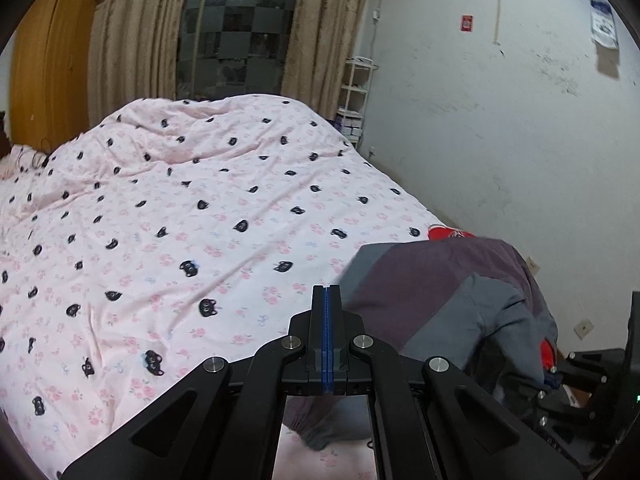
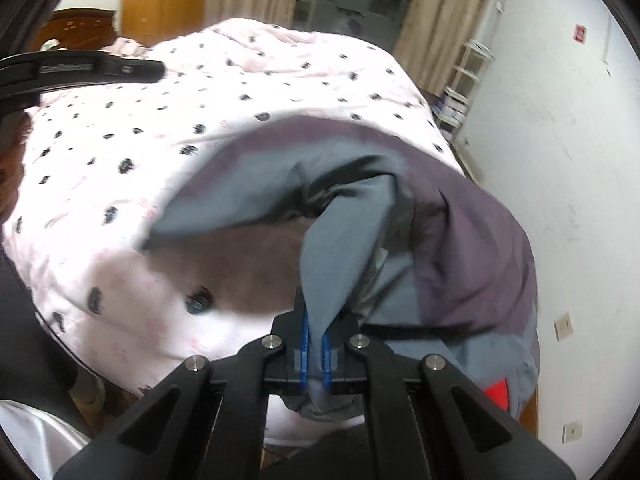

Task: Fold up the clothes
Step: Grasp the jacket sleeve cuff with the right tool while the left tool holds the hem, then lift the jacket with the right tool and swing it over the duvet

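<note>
The right hand-held gripper [image 2: 316, 320] clamps grey fabric of the grey-and-purple jacket [image 2: 472, 240] at the bed's [image 1: 180, 220] right edge; the left hand-held gripper [image 1: 327, 292] is closed on nothing.

The left wrist camera looks forward over its closed fingers [image 1: 327, 289] across the pink duvet [image 1: 180, 208]. The right wrist camera faces likewise (much nearer), the grey-purple garment [image 2: 472, 240] filling the space beyond its fingers [image 2: 316, 320]. Both share duvet, curtains [image 1: 120, 32] and wall [image 1: 480, 100].

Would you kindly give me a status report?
Left tongs shut, empty. Right tongs shut on grey-purple garment, lifted over pink bedspread. Nothing blocking.
</note>
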The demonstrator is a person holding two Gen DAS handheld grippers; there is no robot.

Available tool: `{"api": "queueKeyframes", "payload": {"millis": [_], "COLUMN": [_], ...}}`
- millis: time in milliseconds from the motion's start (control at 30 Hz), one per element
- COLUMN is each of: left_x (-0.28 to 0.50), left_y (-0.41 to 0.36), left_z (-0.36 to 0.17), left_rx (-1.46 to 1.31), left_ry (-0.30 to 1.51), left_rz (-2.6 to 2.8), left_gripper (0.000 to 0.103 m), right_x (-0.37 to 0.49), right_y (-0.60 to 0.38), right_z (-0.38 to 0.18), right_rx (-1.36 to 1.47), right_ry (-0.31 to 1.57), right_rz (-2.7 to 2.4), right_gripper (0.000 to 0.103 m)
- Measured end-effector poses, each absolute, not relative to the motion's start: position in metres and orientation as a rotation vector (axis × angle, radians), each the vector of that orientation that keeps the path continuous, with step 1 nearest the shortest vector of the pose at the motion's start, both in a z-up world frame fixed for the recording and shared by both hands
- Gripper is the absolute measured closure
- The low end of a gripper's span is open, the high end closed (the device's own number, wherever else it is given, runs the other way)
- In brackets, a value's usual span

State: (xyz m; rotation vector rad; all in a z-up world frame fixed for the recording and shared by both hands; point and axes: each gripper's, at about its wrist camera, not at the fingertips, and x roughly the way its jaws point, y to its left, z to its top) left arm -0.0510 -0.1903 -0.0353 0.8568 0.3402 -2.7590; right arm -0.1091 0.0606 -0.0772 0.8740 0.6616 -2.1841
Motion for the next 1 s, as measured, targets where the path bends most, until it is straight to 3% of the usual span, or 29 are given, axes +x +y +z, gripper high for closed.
{"api": "queueKeyframes", "payload": {"millis": [433,533,667,833,1000], "left_x": [-0.038,-0.037,-0.034,-0.039,-0.054], "left_y": [-0.162,-0.144,-0.123,-0.101,-0.086], "left_z": [-0.065,-0.088,-0.116,-0.137,-0.157], "left_rx": [1.049,1.135,1.207,1.235,1.272], "left_ry": [0.262,0.189,0.082,-0.113,-0.317], "left_rz": [-2.862,-2.879,-2.873,-2.854,-2.811], "left_gripper": [0.101,0.092,0.058,0.05,0.049], "right_x": [-0.098,-0.099,-0.099,-0.099,-0.1], "right_y": [0.036,0.04,0.042,0.044,0.046], "right_z": [-0.066,-0.065,-0.066,-0.068,-0.068], "right_rx": [0.885,0.893,0.896,0.895,0.9], "right_ry": [0.671,0.665,0.672,0.681,0.673], "right_rz": [-2.148,-2.149,-2.147,-2.143,-2.142], "right_gripper": [0.098,0.098,0.098,0.098,0.098]}}
